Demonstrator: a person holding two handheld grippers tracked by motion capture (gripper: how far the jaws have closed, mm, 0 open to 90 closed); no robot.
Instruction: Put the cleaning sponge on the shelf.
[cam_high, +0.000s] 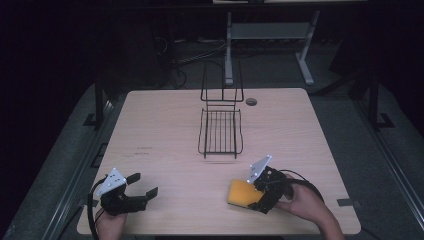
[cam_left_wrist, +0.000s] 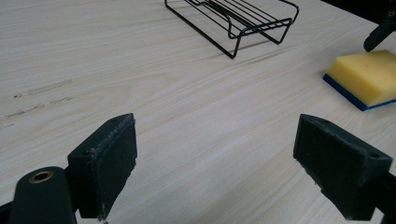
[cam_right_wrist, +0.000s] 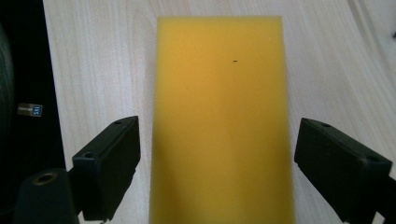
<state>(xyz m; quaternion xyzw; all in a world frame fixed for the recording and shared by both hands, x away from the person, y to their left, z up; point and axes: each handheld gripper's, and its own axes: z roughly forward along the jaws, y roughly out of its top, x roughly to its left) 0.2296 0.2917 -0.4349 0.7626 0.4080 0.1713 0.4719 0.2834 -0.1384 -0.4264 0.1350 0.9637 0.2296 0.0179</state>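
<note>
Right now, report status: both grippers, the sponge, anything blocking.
Left gripper open, clear of everything. Right gripper open, jaws straddling yellow sponge, not closed on it. Sponge flat on table. Wire rack farther back, nothing blocking.

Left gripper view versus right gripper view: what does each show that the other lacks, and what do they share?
Left gripper view alone: the black wire rack, the sponge's blue underside, and the tip of the other claw above the sponge. Right gripper view alone: the table's edge with dark floor beyond it, and a small label down there. Both: the yellow sponge lying on the light wooden table, and each view's own claw with jaws open.
</note>
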